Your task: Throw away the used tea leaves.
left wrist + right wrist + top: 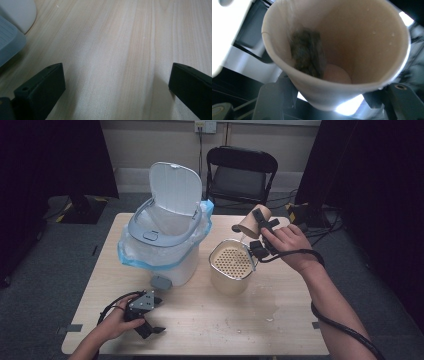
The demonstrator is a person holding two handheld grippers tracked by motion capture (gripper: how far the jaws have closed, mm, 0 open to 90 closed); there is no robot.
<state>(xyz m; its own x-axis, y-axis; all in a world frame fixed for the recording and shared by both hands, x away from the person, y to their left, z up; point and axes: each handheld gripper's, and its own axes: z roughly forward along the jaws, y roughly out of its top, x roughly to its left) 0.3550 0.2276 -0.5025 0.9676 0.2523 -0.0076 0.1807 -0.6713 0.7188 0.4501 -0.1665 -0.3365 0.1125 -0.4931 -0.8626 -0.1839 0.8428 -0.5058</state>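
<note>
My right gripper (260, 221) is shut on a beige paper cup (246, 226), held tipped on its side above the far right of the table. In the right gripper view the cup (367, 50) opens toward the camera, with a dark wet tea bag (308, 53) stuck to its inner wall and the jaws pressing both sides. Just below and in front of the cup stands a beige container (222, 282) with a perforated strainer insert (232, 261). My left gripper (158, 316) rests on the table (200, 320) near its front left edge, open with nothing between its jaws (117, 85).
A white pedal bin (180, 265) lined with a blue bag stands at the left, its lid (175, 187) up and its grey pedal (161, 282) toward me. A wet patch (270, 309) lies on the table's right. A black chair (241, 172) stands behind the table.
</note>
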